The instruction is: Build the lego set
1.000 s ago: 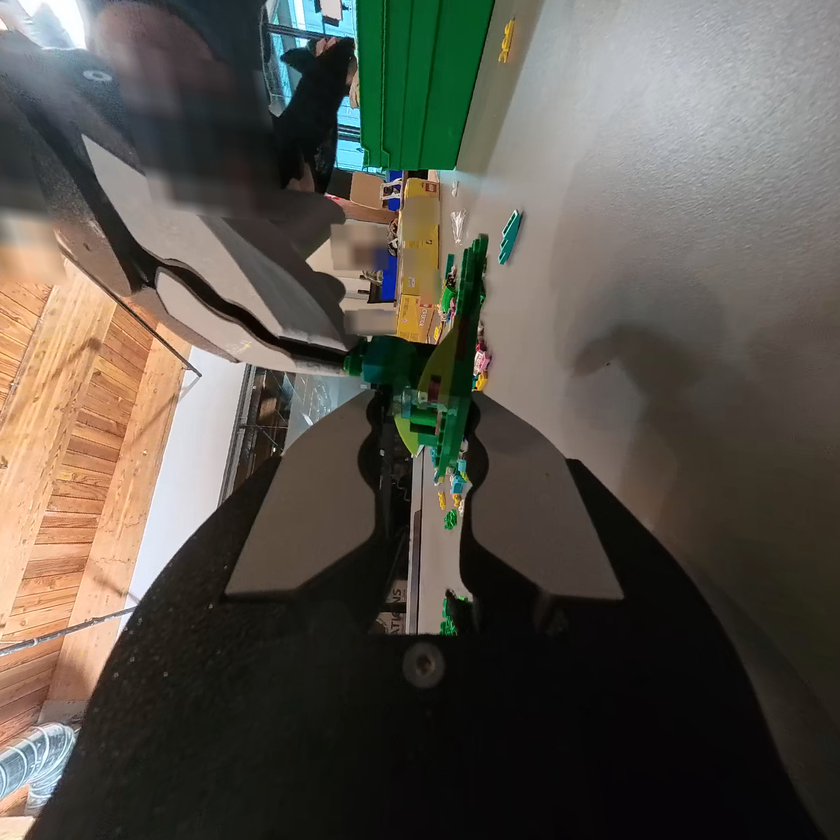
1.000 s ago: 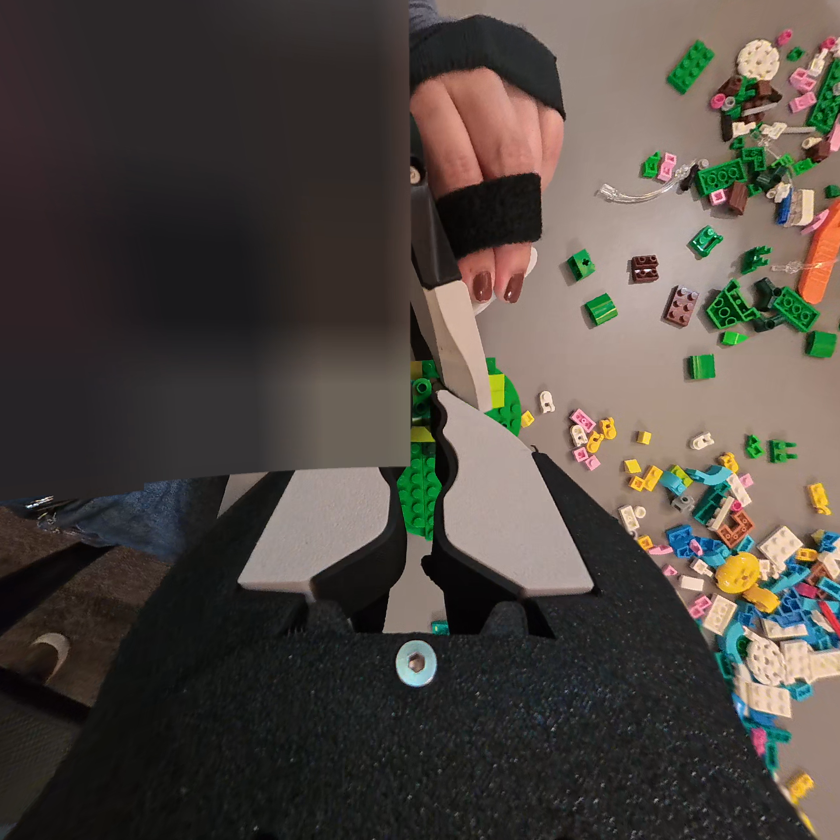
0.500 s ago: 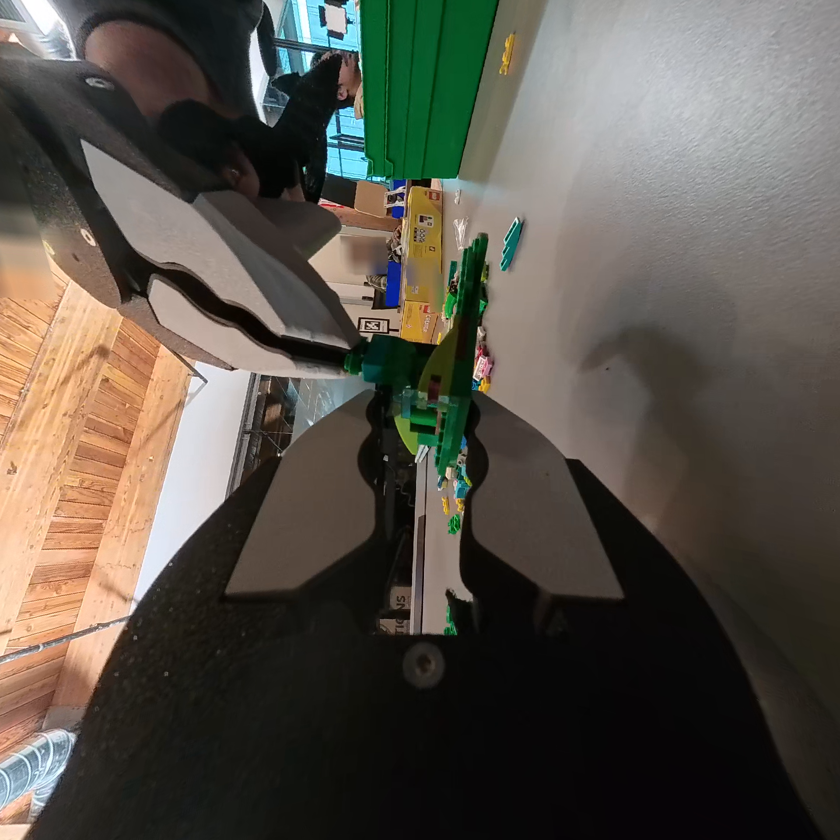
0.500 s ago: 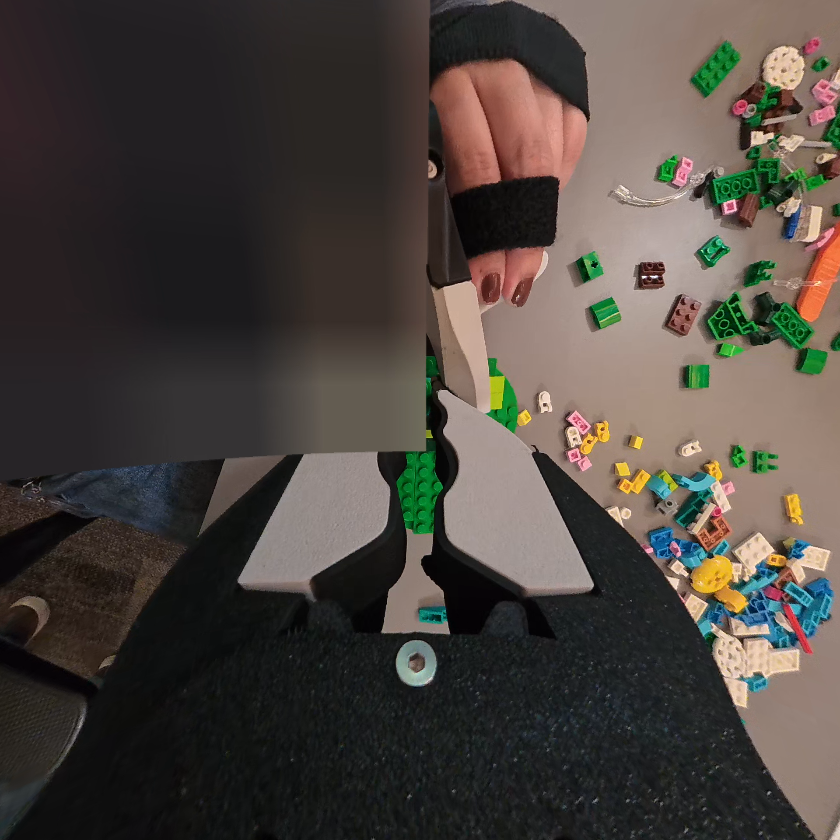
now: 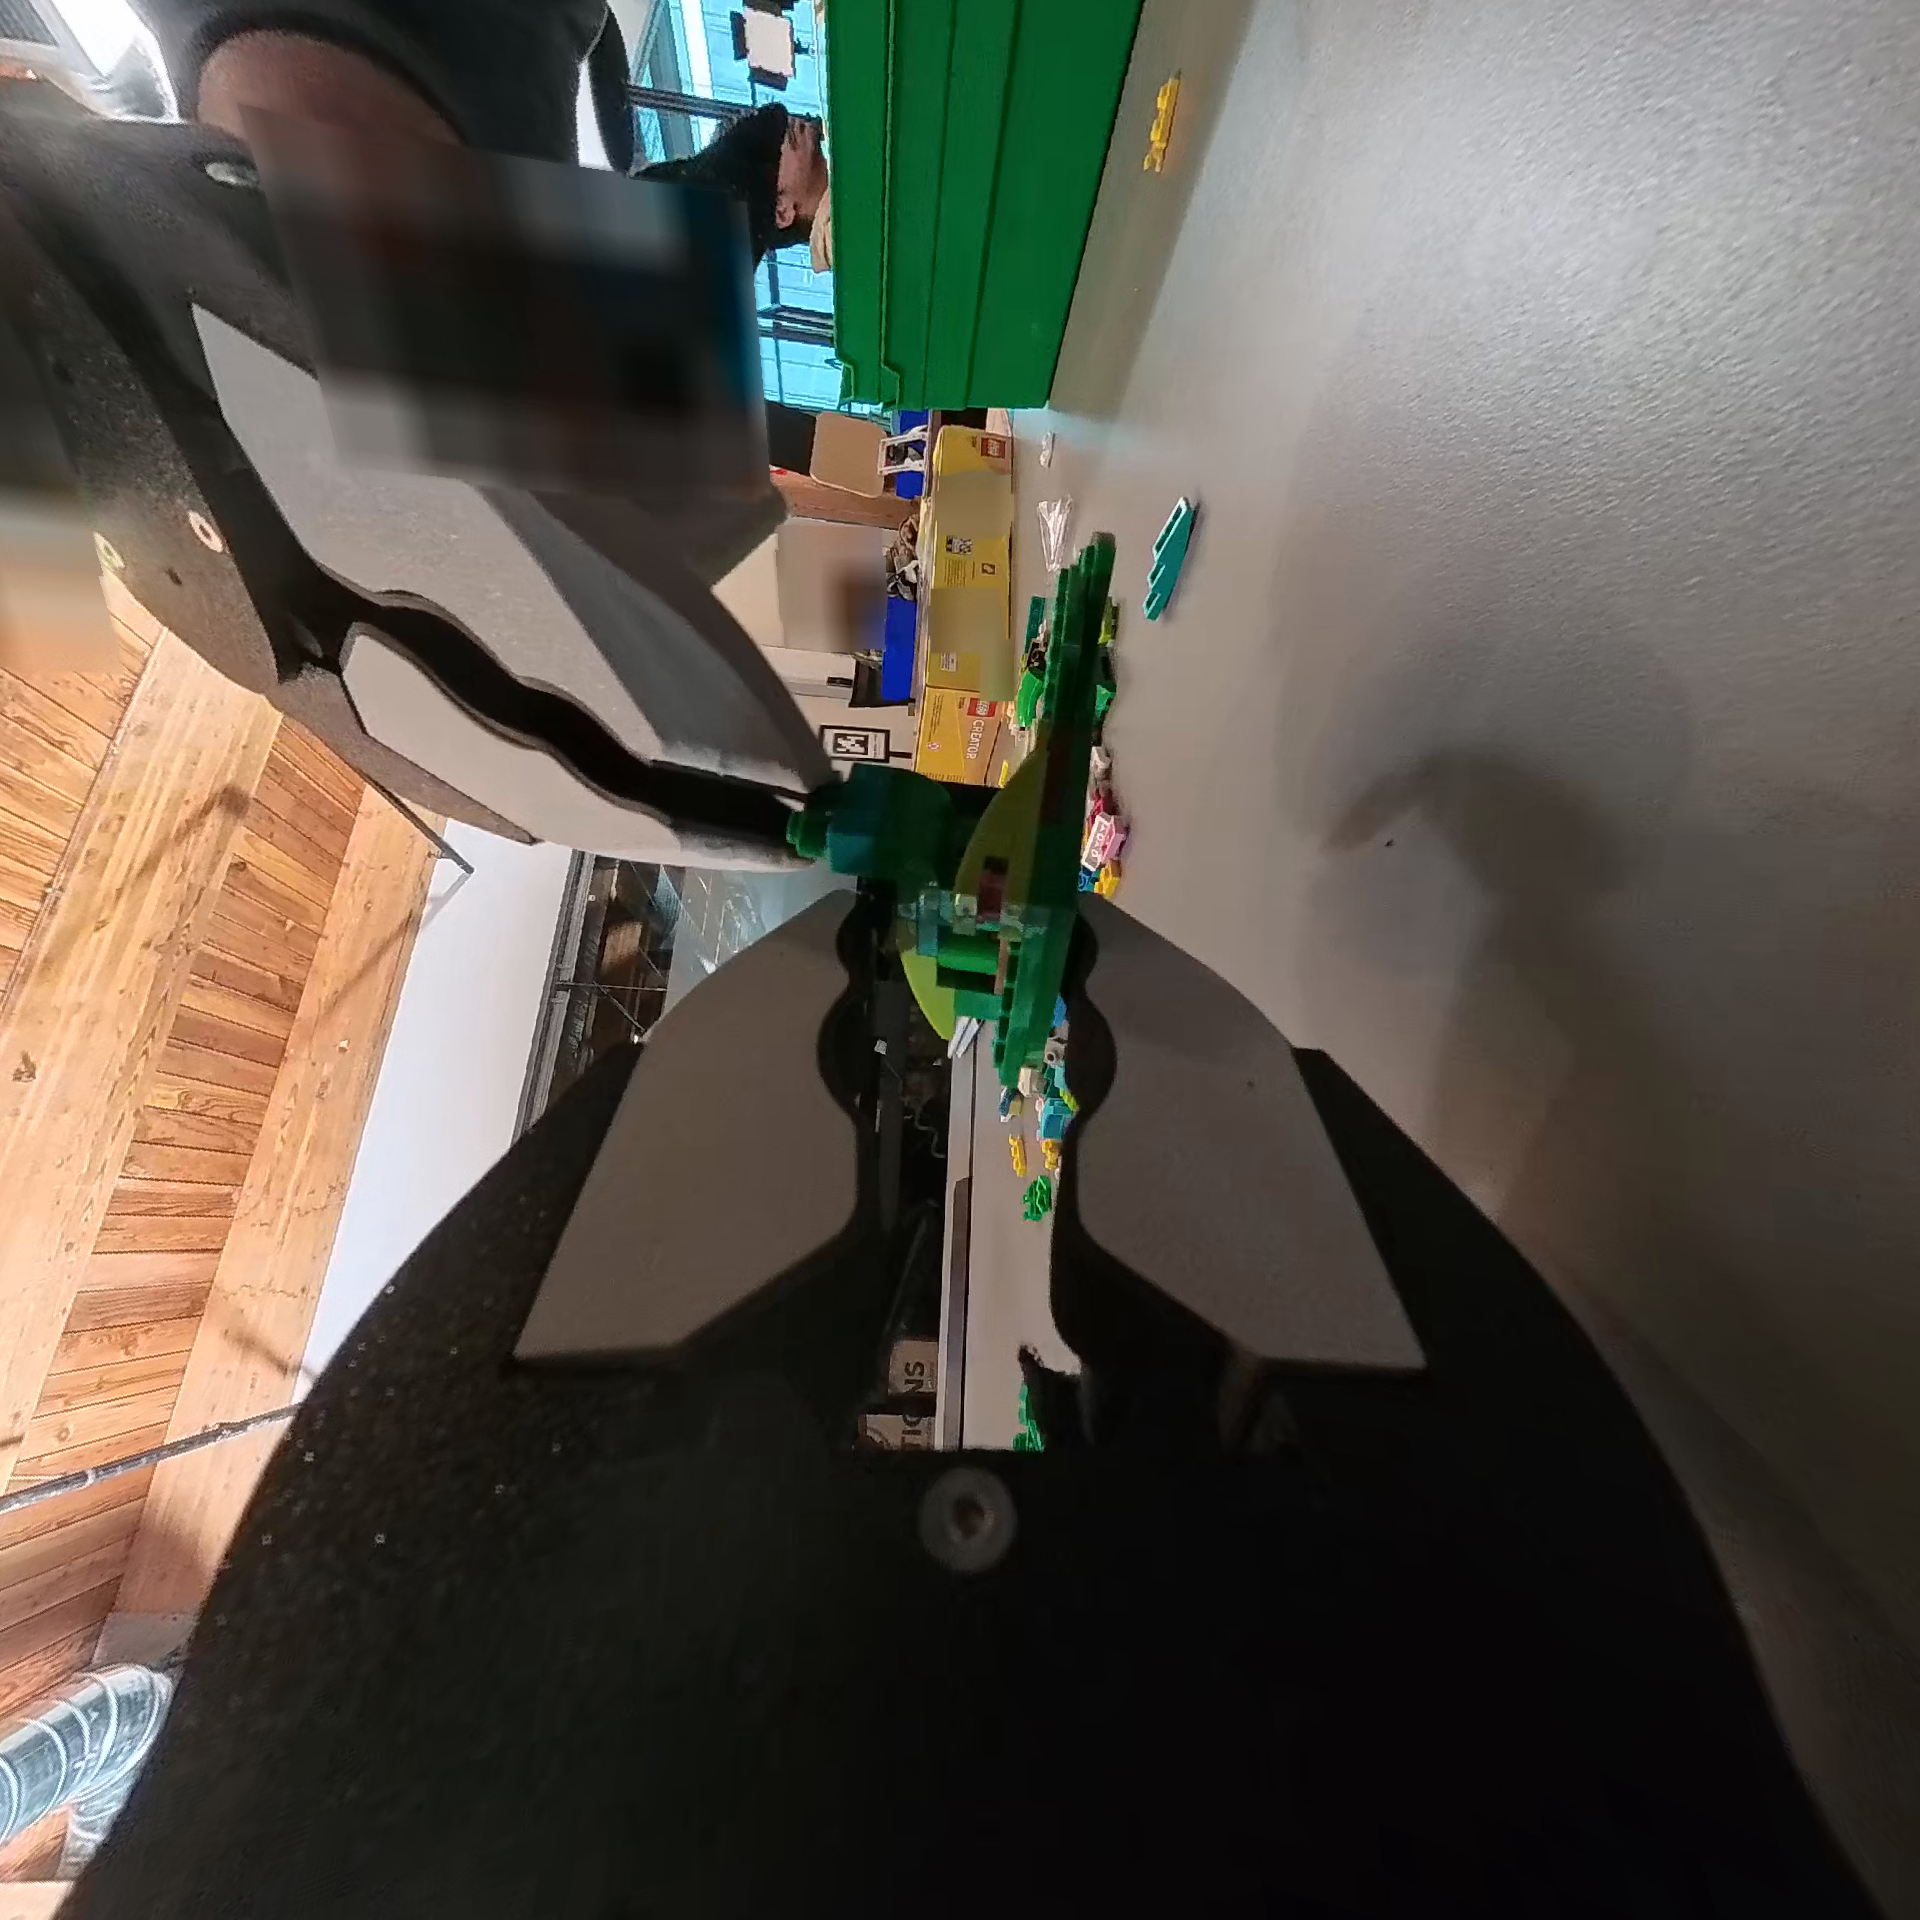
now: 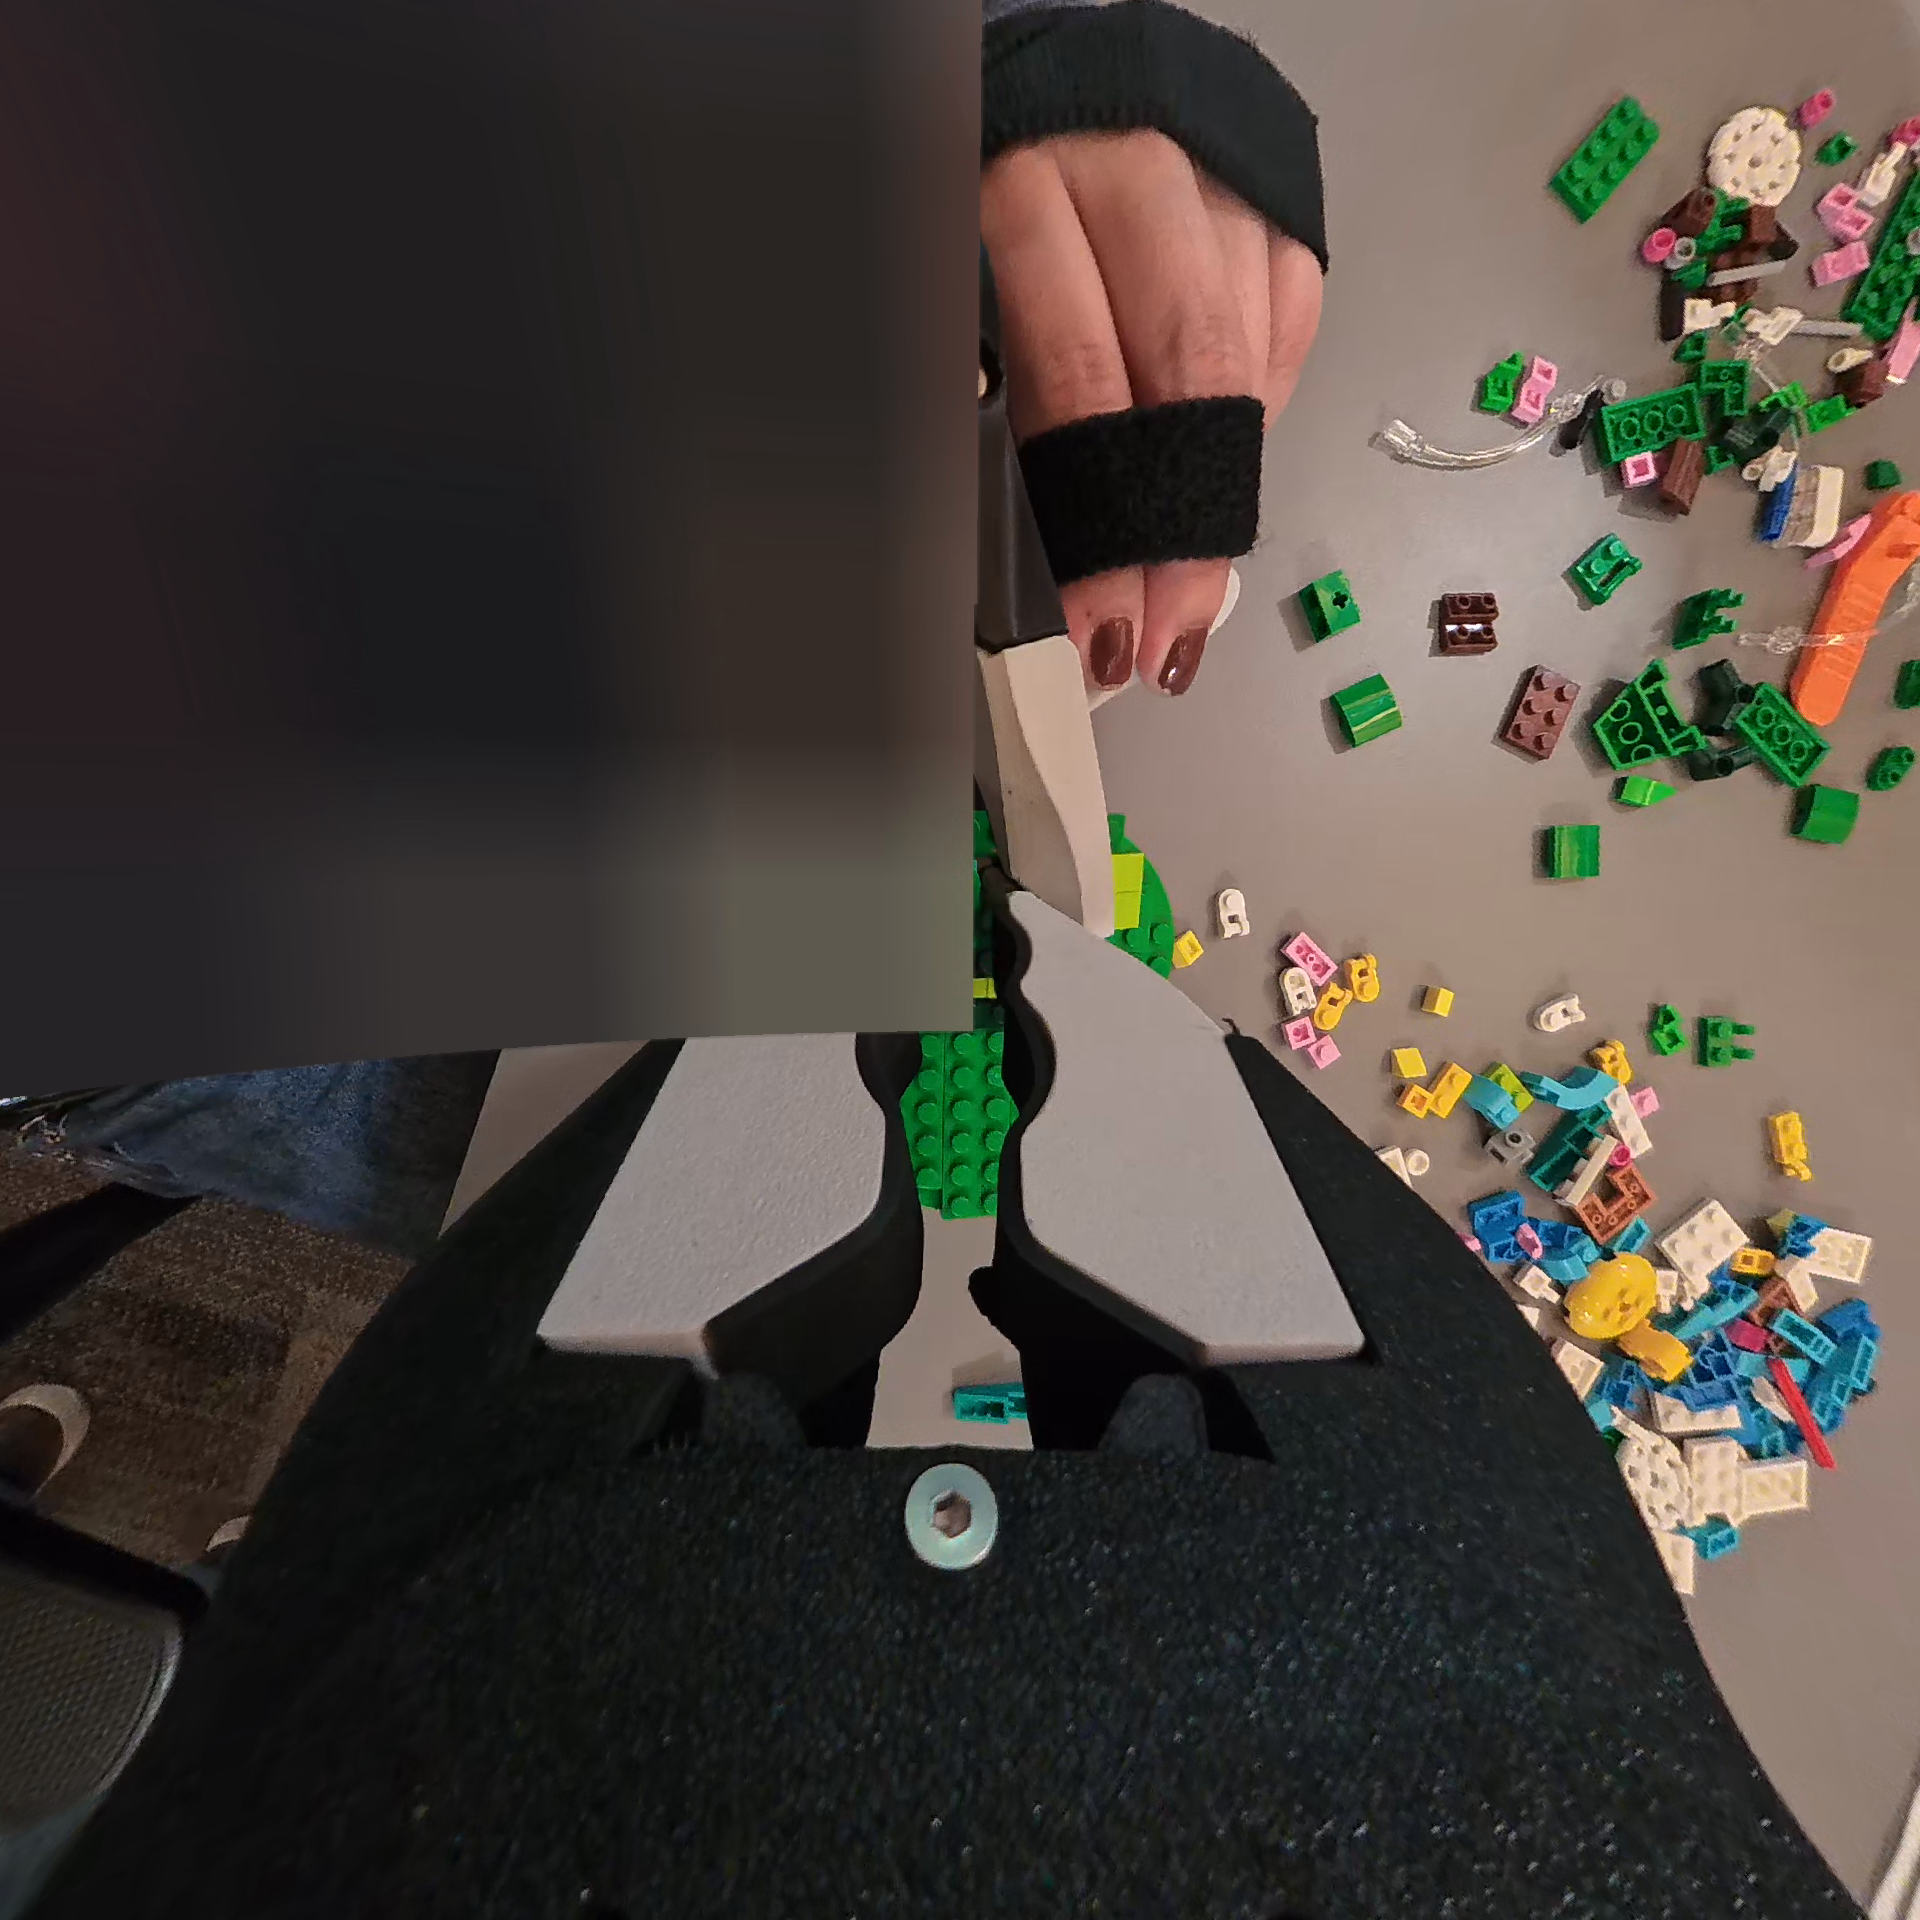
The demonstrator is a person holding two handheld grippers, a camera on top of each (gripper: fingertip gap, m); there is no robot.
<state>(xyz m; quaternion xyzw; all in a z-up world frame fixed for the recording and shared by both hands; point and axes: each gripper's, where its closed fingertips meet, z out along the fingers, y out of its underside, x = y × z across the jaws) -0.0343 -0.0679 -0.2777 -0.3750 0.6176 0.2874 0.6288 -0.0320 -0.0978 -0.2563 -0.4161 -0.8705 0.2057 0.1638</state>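
My left gripper (image 5: 966, 935) is shut on the edge of a green Lego build (image 5: 1049, 831), a flat plate with lime and dark green parts, and holds it on edge off the grey table (image 5: 1558, 520). My right gripper (image 5: 802, 823) comes in from the upper left, shut on a small dark green and teal piece (image 5: 883, 821) that touches the build's face. In the right wrist view my right gripper (image 6: 992, 935) is over the studded green plate (image 6: 961, 1122). The left gripper's white finger (image 6: 1049, 769) and a person's hand (image 6: 1143, 312) are just beyond. A blurred patch hides my other right finger.
Loose bricks lie on the table to the right: green and brown ones (image 6: 1662, 717), a blue, white and yellow heap (image 6: 1704, 1340), an orange tool (image 6: 1860, 623). Green bins (image 5: 966, 197) and yellow boxes (image 5: 971, 582) stand at the far end. The table edge and carpet (image 6: 156, 1299) are on the left. Both grippers' tips are close together, under 4 cm apart.
Almost nothing. Both grippers keep their hold, with the small piece still against the build. The right wrist view has drifted slightly.
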